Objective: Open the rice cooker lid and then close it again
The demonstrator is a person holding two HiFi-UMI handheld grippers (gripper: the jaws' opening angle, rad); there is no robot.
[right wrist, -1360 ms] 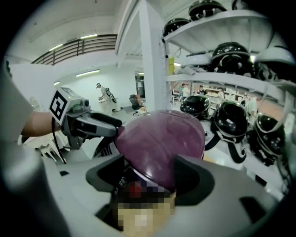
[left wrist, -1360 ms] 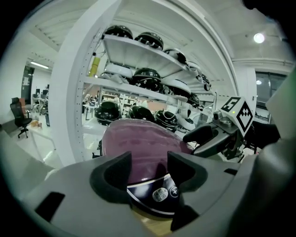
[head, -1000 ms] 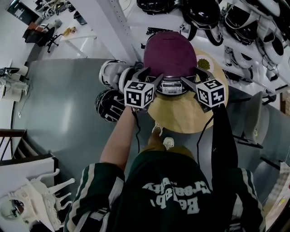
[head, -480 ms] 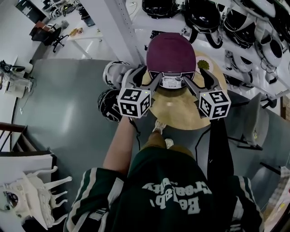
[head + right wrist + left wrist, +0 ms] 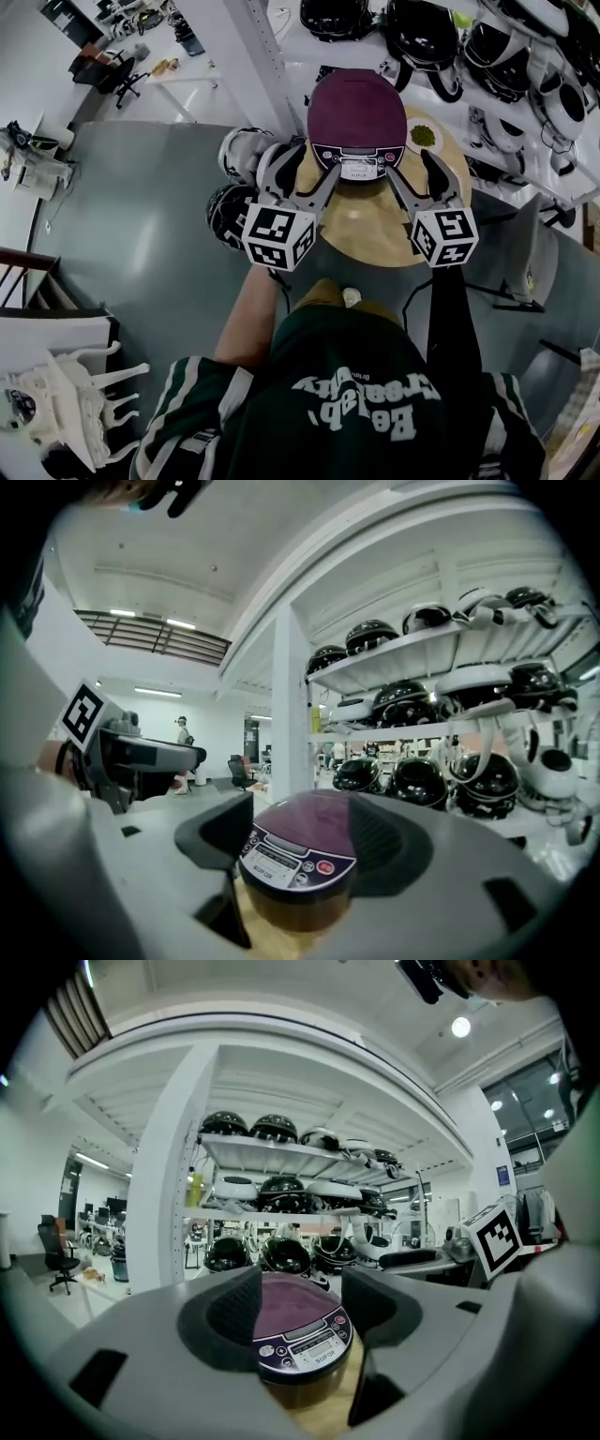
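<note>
The rice cooker (image 5: 356, 112) stands at the far side of a round wooden table (image 5: 366, 234), its maroon lid down and its control panel facing me. My left gripper (image 5: 305, 173) hangs open in front of the cooker's left side, clear of it. At the cooker's front right, my right gripper (image 5: 419, 178) is also apart from it; its jaws are closing a little with nothing between them. In the left gripper view the cooker (image 5: 295, 1330) shows beyond the open gripper (image 5: 302, 1302). The right gripper view shows the cooker (image 5: 300, 855) beyond the gripper (image 5: 305, 832) in the same way.
A small plate of green food (image 5: 421, 135) lies on the table right of the cooker. Two helmets (image 5: 230, 211) lie on the floor left of the table. Shelves of helmets (image 5: 422, 28) rise behind it. A grey chair (image 5: 516, 244) stands at the right.
Both grippers have drawn back from the cooker's front towards me and risen. The lid stays down.
</note>
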